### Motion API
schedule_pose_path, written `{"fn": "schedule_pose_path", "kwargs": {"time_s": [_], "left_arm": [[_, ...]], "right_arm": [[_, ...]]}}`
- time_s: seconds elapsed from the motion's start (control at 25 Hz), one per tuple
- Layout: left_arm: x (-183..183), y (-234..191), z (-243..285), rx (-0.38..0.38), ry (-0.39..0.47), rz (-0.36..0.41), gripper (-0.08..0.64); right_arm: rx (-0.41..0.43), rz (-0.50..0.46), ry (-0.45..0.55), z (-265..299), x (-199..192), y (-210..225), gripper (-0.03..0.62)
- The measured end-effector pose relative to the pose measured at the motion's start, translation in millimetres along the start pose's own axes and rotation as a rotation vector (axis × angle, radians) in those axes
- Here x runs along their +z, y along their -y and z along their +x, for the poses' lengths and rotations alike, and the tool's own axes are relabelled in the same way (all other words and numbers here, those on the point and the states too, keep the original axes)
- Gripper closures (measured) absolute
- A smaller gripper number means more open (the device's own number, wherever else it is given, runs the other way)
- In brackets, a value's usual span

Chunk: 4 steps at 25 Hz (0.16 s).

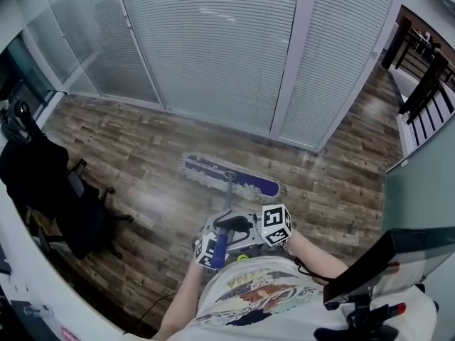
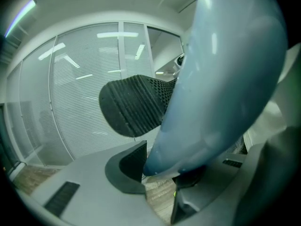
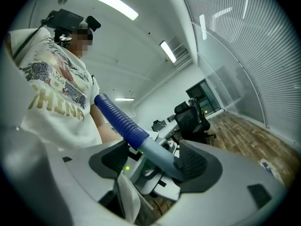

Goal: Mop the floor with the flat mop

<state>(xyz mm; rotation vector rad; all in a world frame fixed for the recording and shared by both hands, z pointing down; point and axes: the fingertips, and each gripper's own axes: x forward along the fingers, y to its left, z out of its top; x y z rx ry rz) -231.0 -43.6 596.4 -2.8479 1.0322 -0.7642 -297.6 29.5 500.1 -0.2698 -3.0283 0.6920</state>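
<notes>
Over the wood floor (image 1: 142, 155), left claw (image 2: 157, 173) and right claw (image 3: 153, 160) tight on mop handle (image 3: 117, 119); shirt print (image 3: 51, 86) unclear.

In the left gripper view the mop handle (image 2: 225, 79) stands very near, blurred and cut off by the top edge, and it hides most of one jaw.

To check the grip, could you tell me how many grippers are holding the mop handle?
2: left gripper and right gripper, side by side, both closed on the mop handle near its upper end.
</notes>
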Motion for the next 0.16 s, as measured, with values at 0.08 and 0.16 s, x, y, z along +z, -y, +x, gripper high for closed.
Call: {"fn": "schedule_pose_path", "kwargs": {"time_s": [0.08, 0.16], "left_arm": [[2.5, -2.8, 3.1, -0.003, -0.002, 0.002, 0.472], [6.7, -6.2, 6.9, -0.007, -0.002, 0.005, 0.472]], "right_arm": [[-0.003, -0.002, 0.005, -2.7, 4.2, 2.9, 0.273], [-0.008, -0.006, 0.012, -6.2, 9.3, 6.6, 0.273]]}}
